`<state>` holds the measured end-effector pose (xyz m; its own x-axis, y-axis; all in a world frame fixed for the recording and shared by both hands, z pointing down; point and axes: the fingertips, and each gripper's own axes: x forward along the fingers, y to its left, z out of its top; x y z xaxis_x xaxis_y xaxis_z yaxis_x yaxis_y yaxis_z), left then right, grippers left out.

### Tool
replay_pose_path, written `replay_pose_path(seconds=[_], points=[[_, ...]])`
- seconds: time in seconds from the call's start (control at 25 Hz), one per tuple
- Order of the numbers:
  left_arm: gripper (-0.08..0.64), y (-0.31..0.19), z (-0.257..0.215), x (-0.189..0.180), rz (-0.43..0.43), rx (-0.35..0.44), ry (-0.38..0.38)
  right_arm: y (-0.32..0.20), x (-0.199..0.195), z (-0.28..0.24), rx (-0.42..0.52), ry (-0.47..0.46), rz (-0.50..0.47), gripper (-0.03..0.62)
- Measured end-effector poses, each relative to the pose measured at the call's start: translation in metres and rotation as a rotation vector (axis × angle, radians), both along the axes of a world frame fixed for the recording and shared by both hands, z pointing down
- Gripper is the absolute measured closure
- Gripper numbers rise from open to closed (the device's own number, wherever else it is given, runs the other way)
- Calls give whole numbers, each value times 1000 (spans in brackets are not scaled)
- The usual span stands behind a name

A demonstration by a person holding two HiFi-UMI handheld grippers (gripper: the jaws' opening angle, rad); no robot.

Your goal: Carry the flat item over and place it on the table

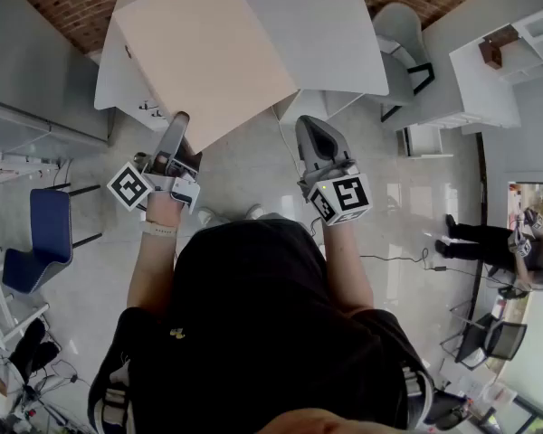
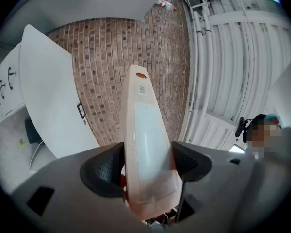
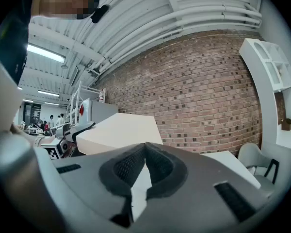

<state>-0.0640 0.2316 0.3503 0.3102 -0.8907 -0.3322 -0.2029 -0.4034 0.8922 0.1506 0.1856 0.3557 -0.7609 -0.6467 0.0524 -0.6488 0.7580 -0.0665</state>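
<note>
A large flat beige board point(image 1: 208, 52) is held in the air, tilted, above the near edge of a white table point(image 1: 335, 43). My left gripper point(image 1: 176, 127) grips the board's lower left edge. In the left gripper view the board point(image 2: 143, 130) stands edge-on between the two pads, and my left gripper point(image 2: 148, 160) is shut on it. My right gripper point(image 1: 313, 132) hangs just right of the board's lower corner, apart from it. Its jaws are shut with nothing between them point(image 3: 145, 152). The right gripper view shows the board point(image 3: 121, 130) to its left and the table point(image 3: 228, 161) ahead.
A white chair point(image 1: 403, 39) stands at the table's right side, and a blue chair point(image 1: 41, 233) is on the floor at left. White shelving point(image 1: 516, 52) lines the right wall. A person point(image 1: 498, 242) stands far right. A brick wall point(image 3: 208, 91) lies behind the table.
</note>
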Motion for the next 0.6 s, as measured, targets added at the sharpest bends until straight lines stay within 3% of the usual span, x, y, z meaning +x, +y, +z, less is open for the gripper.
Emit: replay_pose_path(seconds=[0.6], points=[[253,-17,30,71,16,-83,26,-8,91,16,0,-43,9,580]])
